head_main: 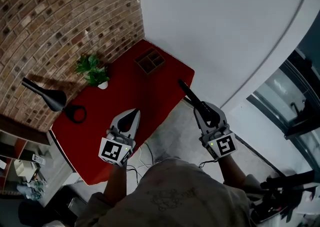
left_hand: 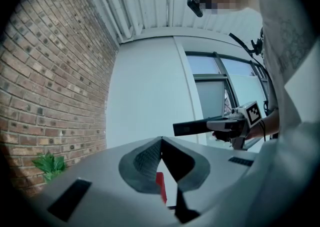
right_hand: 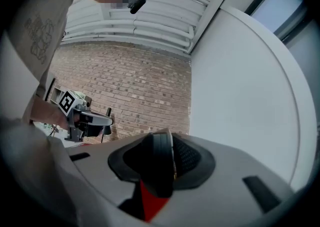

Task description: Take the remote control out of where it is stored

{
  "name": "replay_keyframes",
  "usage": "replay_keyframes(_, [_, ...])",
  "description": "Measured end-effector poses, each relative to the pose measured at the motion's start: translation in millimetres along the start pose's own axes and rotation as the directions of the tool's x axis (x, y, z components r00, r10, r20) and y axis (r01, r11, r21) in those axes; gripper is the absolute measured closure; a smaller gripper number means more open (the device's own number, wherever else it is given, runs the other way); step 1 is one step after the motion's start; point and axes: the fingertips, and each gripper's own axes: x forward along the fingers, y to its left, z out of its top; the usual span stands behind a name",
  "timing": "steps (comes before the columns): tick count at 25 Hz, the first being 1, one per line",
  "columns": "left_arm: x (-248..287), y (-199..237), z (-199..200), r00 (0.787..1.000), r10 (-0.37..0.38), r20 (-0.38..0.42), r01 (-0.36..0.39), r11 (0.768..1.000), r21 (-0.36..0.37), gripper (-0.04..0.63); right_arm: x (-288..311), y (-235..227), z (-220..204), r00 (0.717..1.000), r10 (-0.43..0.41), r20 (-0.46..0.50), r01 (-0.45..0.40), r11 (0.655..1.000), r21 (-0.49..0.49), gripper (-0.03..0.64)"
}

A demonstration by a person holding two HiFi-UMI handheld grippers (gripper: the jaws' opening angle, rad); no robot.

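one remote (head_main: 189, 92) clamped in r claw (head_main: 202, 109).

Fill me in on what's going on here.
A person holds a gripper in each hand over a red table. The right gripper is shut on a long black remote control and holds it in the air by the table's right edge, away from the wooden compartment box at the far end. The left gripper has its jaws together with nothing between them, and hovers above the table.
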Motion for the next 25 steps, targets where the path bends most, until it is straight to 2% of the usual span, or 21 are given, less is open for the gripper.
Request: replay_keyframes(25, [12,-6,0,1.0,-0.003,-0.011,0.003,1.0,0.016,0.591,2,-5,-10,0.999,0.031,-0.014,-0.03,0.999,0.009,0.503])
